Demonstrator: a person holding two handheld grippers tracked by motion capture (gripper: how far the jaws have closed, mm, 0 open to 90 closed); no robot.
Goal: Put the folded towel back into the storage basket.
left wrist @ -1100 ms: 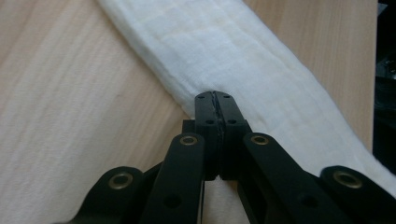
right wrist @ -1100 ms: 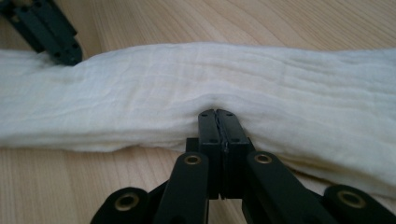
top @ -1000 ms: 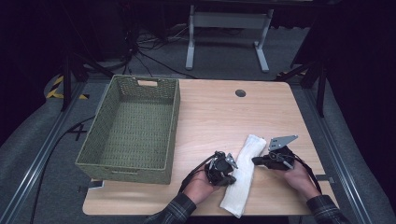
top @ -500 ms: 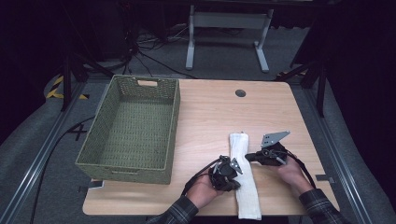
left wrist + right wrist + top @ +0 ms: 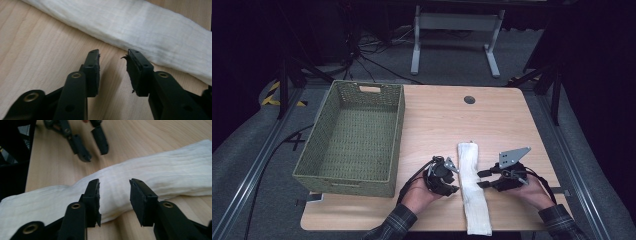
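On the desk (image 5: 437,112), right of the green woven basket (image 5: 354,137), a long folded white cloth (image 5: 473,185) lies flat. Left tongs (image 5: 455,181) and right tongs (image 5: 482,179) flank it, jaws just opened, spread with nothing pinched between them.

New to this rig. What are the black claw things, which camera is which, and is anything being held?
No robot here: a person holds a hand-held two-jaw gripper in each hand. The high view looks down on the wooden table; the left gripper and right gripper flank a folded white cloth. A green woven basket sits to the left. The other two pictures come from cameras riding on each gripper, looking along its jaws. Both grippers have just been opening, with nothing between the jaws, so the cloth lies free.
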